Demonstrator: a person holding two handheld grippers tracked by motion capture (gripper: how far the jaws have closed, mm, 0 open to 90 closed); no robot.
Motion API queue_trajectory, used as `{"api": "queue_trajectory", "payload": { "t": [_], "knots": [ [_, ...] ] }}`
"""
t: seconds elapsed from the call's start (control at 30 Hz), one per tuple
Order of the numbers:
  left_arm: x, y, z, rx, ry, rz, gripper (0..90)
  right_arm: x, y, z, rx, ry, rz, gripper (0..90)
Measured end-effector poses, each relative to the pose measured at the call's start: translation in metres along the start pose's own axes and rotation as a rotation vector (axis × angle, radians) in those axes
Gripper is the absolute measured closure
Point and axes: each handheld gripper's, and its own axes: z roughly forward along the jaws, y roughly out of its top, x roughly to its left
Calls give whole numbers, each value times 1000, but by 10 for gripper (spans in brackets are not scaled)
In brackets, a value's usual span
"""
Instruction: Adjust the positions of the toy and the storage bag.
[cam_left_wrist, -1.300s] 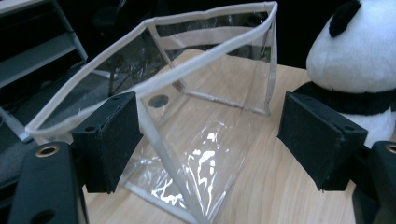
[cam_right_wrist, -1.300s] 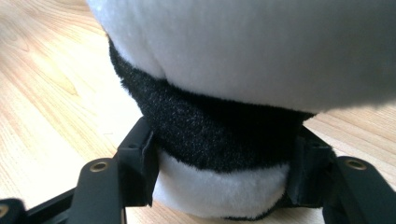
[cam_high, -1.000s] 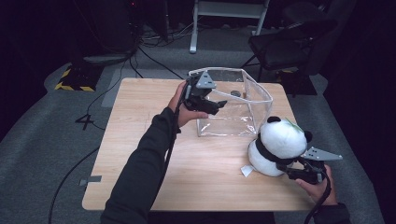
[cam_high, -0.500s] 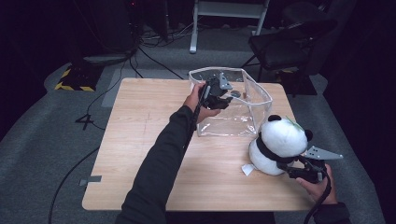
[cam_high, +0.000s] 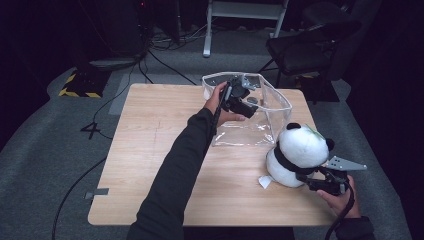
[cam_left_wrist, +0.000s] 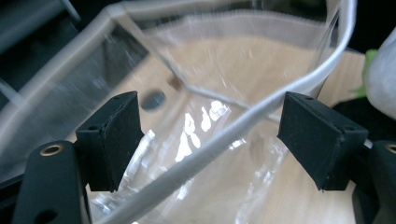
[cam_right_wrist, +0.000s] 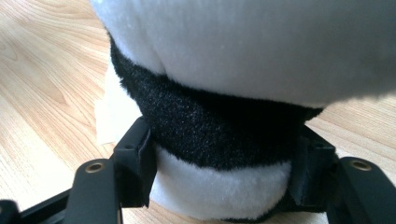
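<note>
- Our left gripper (cam_high: 243, 98) hovers at the rim of the clear bag (cam_left_wrist: 243, 126), jaws spread wide — we judge the mouth needs pinching open next.
- The bag looks empty.
- Just right of the bag, our right gripper (cam_right_wrist: 224, 186) squeezes the plush panda (cam_high: 300, 155) — still outside.

i am in a dark lab room. far past my fingers, beyond my wooden table (cam_high: 150, 150), cables (cam_high: 165, 45) lie on the grey carpet (cam_high: 45, 150), near a black chair (cam_high: 310, 45) and striped tape (cam_high: 75, 92).
</note>
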Motion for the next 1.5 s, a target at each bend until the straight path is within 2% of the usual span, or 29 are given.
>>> {"api": "queue_trajectory", "payload": {
  "t": [0.03,0.07,0.1,0.23,0.27,0.3,0.33,0.37,0.5,0.6,0.7,0.9,1.07,1.1,1.13,1.23,1.37,1.4,1.47,1.5],
  "knots": [
    [0,0,0,0,0,0,287,0,0,0,0,0,0,364],
    [-1,-1,4,34,13,31,285,0,0,0,-3,2,1,364],
    [-1,-1,4,34,13,31,329,0,0,0,-4,1,1,365],
    [4,-2,-5,6,31,38,618,0,0,0,0,-2,-1,366],
    [5,-3,-8,-1,37,47,618,0,0,0,0,-2,-1,366],
    [7,-5,-14,-14,27,64,773,-1,0,0,-2,1,-2,367],
    [7,-5,-14,-14,27,64,809,-1,0,0,-2,1,-2,367],
    [7,-6,-17,-24,22,83,841,-3,-1,-1,-5,6,5,369],
    [2,-8,-24,-34,2,135,855,-5,-2,-1,-9,4,16,369],
    [0,-9,-32,-36,-28,163,882,-5,-2,-2,-5,-3,5,369],
    [-2,-15,-42,-36,-28,185,883,-7,-3,-4,-8,-6,13,369],
    [-7,-31,-62,-46,-59,217,883,-11,-4,-6,-11,-26,28,370],
    [-15,-50,-81,-86,-107,254,884,-10,-2,-5,-6,-35,23,370],
    [-17,-58,-90,-98,-124,263,884,-11,-2,-5,-4,-36,24,369],
    [-17,-58,-90,-98,-124,263,884,-11,-2,-5,-4,-36,24,369],
    [-24,-73,-107,-112,-149,279,884,-11,-2,-5,-2,-37,28,369],
    [-29,-83,-117,-116,-147,274,883,-11,-1,-5,-1,-41,33,369],
    [-30,-86,-121,-115,-145,287,876,-11,-1,-4,-2,-41,29,369],
    [-33,-93,-125,-132,-125,272,859,-10,0,-4,-1,-42,28,369],
    [-34,-96,-128,-146,-122,258,796,-10,0,-4,-1,-47,25,367]
  ]
}}
